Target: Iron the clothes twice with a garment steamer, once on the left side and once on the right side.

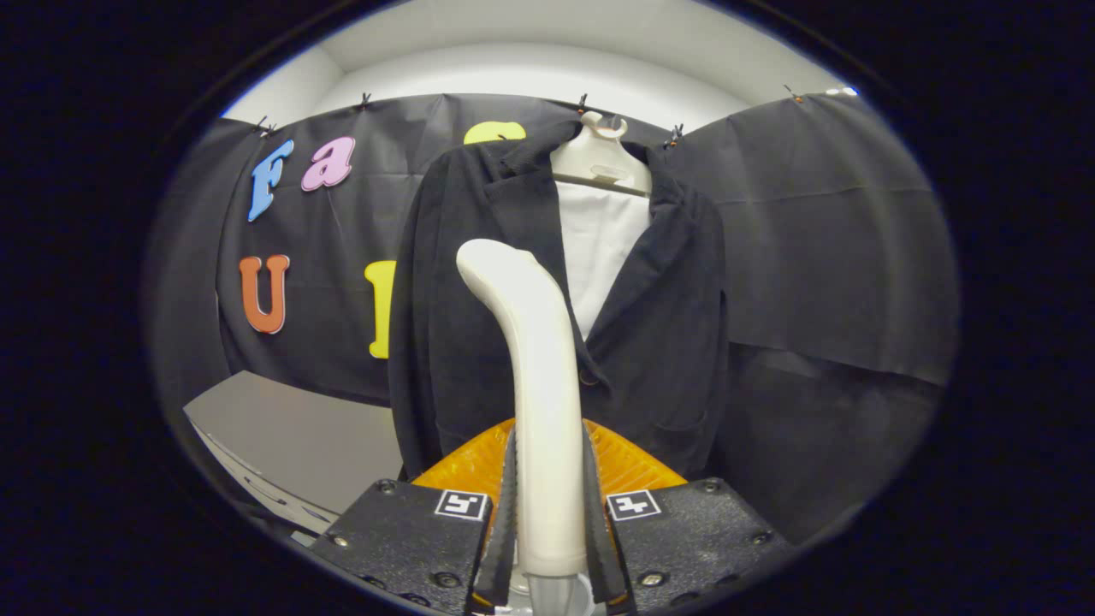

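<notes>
Clamped between both fingers of gripper [552,513]: steamer handle [535,376], upright, head bent toward 11 o'clock. Beyond it, at 12 o'clock: dark jacket [667,325] on hanger [599,158], white lining open at 1 o'clock. Better to press head flat on left panel, then glide down slowly, without tilting.

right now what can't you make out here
- Steamer head face: turned away toward the jacket; gripper view cannot tell if it touches.
- Steamer's lower end: cut off below the fingers clamped on its handle.
- Jacket hem: hidden behind steamer and gripper.
- Hanger hook: too small to make out.
</notes>
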Demonstrator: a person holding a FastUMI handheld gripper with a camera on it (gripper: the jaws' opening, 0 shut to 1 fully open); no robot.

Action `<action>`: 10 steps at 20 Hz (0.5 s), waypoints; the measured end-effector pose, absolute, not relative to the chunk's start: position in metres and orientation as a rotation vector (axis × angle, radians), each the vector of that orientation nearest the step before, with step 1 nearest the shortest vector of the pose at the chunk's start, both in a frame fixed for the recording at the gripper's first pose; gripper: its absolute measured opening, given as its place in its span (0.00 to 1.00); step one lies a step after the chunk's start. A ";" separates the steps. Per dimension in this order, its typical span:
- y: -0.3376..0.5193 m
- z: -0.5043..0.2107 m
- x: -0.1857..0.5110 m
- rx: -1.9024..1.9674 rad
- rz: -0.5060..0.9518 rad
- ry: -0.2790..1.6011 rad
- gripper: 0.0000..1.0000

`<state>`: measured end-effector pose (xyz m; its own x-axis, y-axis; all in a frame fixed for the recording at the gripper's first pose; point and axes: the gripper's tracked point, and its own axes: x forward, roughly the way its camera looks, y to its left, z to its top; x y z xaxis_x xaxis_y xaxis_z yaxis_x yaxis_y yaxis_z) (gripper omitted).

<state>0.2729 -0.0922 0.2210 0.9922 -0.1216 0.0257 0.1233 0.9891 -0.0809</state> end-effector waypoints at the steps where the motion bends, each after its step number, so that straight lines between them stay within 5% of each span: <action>1: -0.097 0.216 0.270 -0.081 -0.126 -0.013 0.37; 10: -0.107 0.177 0.273 -0.082 -0.137 0.069 0.37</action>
